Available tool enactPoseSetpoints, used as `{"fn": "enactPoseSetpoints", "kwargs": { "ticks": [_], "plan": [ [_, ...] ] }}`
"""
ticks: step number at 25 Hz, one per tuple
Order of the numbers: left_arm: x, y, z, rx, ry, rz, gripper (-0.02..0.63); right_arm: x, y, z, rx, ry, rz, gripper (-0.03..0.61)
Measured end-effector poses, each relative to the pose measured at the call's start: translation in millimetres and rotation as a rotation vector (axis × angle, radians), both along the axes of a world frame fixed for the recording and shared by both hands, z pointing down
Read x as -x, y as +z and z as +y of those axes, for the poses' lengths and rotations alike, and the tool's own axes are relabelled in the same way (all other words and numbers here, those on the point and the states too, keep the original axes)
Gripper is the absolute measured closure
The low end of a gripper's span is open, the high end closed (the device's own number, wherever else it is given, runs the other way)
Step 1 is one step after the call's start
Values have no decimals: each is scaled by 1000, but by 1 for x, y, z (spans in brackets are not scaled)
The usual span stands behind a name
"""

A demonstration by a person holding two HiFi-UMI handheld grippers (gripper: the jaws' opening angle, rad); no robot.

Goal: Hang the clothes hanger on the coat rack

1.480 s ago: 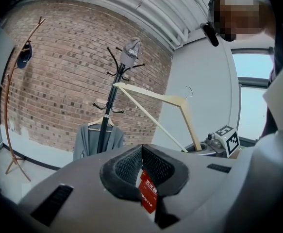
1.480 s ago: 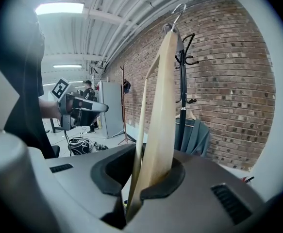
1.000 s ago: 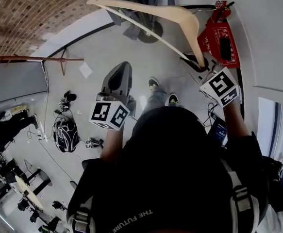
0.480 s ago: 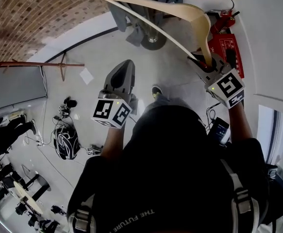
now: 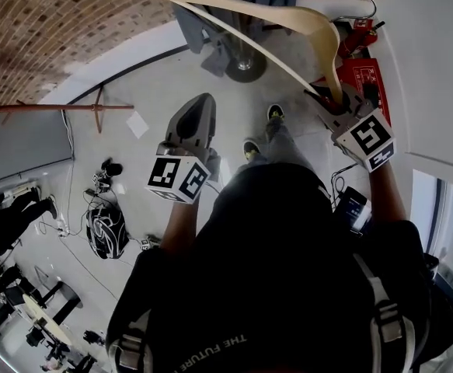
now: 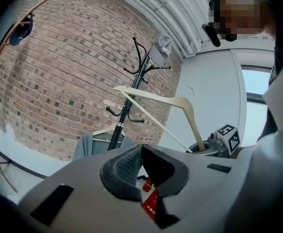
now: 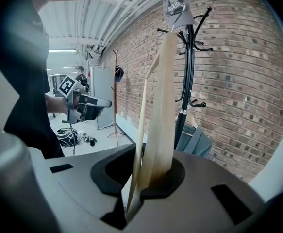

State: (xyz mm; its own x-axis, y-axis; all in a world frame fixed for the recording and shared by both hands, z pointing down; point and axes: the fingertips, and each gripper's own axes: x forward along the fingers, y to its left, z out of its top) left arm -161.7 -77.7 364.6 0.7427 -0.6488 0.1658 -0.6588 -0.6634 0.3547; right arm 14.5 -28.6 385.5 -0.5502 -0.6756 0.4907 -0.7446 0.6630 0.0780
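Right gripper [image 5: 331, 101] fingers clamped on the hanger [image 7: 163, 110] end: lift it steadily to the coat rack [image 6: 137, 67]; left gripper [image 5: 199, 103] fingers together, empty

A red brick wall [image 5: 47, 22] stands behind the grey floor [image 5: 156, 84]. A white paper [image 5: 137, 123] lies on that floor. Farther off sits a black thing [image 5: 106, 228], maybe a bag. A red box [image 5: 364, 72] is at the right.
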Motion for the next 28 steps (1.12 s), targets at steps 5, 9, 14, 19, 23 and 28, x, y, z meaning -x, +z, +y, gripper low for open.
{"fn": "enactPoseSetpoints", "kwargs": {
  "ticks": [5,9,14,19,23,28],
  "plan": [
    [-7,4,-40,-2,-18,-5,594,-15,7,-36,7,-26,21,535],
    [-21,8,-69,8,-21,-14,594,-30,18,-65,22,-41,32,535],
    [-57,11,-107,2,-4,-29,594,-68,34,-101,39,-61,66,535],
    [-82,11,-137,-1,-8,-36,594,-97,47,-129,63,-90,78,535],
    [-90,10,-158,10,-21,-43,594,-109,54,-149,89,-129,76,535],
    [-98,14,-172,16,-47,-52,594,-121,70,-158,125,-197,93,535]
  ]
}}
